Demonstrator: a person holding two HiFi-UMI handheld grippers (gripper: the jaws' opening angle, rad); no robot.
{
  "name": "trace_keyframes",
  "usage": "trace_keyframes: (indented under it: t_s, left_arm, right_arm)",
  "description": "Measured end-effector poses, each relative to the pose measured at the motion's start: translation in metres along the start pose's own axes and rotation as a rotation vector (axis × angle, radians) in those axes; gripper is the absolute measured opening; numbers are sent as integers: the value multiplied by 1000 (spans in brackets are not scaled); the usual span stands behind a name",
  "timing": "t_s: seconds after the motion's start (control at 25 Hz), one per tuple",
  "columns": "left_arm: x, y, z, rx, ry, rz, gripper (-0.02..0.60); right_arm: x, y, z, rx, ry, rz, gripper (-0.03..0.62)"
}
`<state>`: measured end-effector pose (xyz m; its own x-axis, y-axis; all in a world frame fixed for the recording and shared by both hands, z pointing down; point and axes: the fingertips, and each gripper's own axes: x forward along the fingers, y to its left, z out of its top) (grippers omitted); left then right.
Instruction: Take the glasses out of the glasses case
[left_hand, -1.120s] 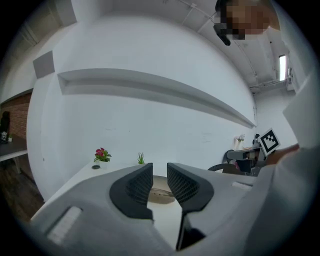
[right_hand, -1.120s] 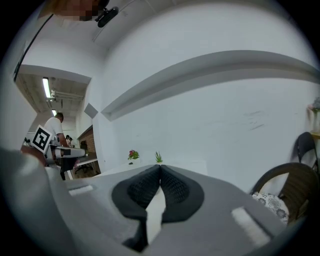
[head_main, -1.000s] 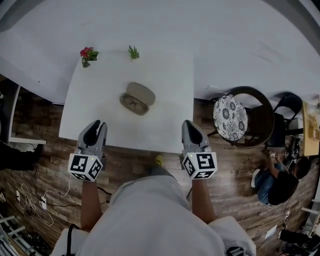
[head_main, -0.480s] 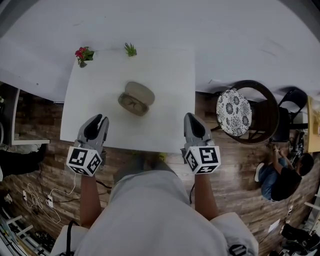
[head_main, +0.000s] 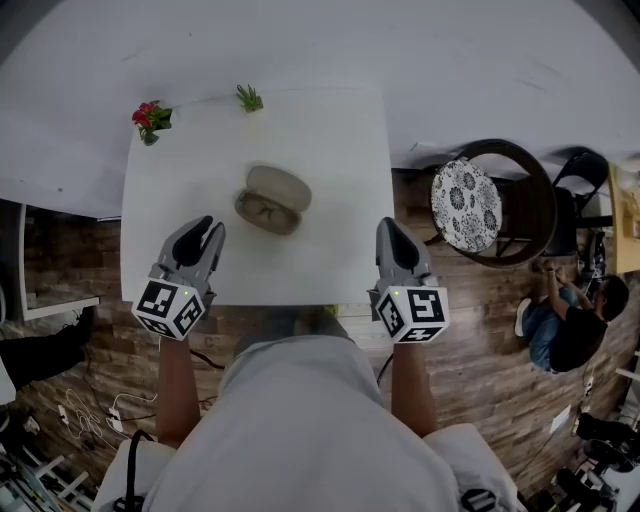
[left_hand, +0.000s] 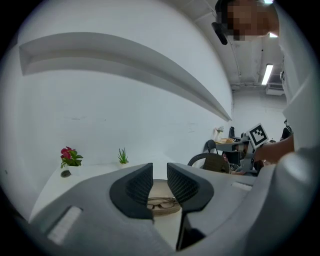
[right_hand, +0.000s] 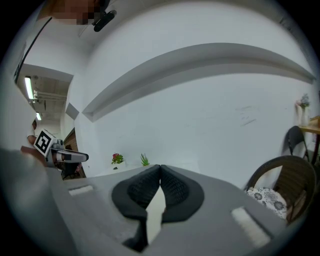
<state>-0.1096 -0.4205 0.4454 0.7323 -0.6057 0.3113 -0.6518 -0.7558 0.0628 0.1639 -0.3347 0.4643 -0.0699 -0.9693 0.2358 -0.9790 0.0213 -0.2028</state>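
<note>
An open beige glasses case (head_main: 272, 198) lies in the middle of the white table (head_main: 330, 150), lid tipped back. The glasses (head_main: 262, 210) rest in its nearer half. My left gripper (head_main: 205, 229) hovers over the table's near edge, left of and short of the case, jaws open with nothing between them. In the left gripper view the glasses (left_hand: 161, 203) and the case (left_hand: 161, 189) show through the gap of the left gripper (left_hand: 160, 172). My right gripper (head_main: 388, 226) is at the near right corner, shut and empty; in its own view the right gripper (right_hand: 160, 169) has its tips touching.
A red-flowered pot (head_main: 148, 118) and a small green plant (head_main: 246, 97) stand at the table's far left edge. A chair with a patterned cushion (head_main: 465, 218) is to the right of the table. A person (head_main: 570, 330) sits on the floor further right. Cables (head_main: 90, 420) lie at lower left.
Both grippers have moved forward a little, from just before the table's near edge to over it. The case and glasses have not moved on the table.
</note>
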Motion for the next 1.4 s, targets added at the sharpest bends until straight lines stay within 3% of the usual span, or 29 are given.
trace_keyframes:
  t_s: [0.24,0.52,0.88,1.12,1.4]
  left_arm:
    - [26,14,-6,95,64,-107,97]
    - [61,12,-22,266,171,-274,97]
    - [101,3,-46,367,246,-432,97]
    - [123,-8,-88,555,397,-549,97]
    - [142,-12,-143,815,547,-608,97]
  right_arm:
    - [12,2,-5,17,13,-60,3]
    - [21,4,-17,20,47,-110,3]
    - [24,-5,-28,35,73,-156,3]
    - [19,-9,-43,51,103,-174,3]
    - [16,-16,-64,74,134,-186,3]
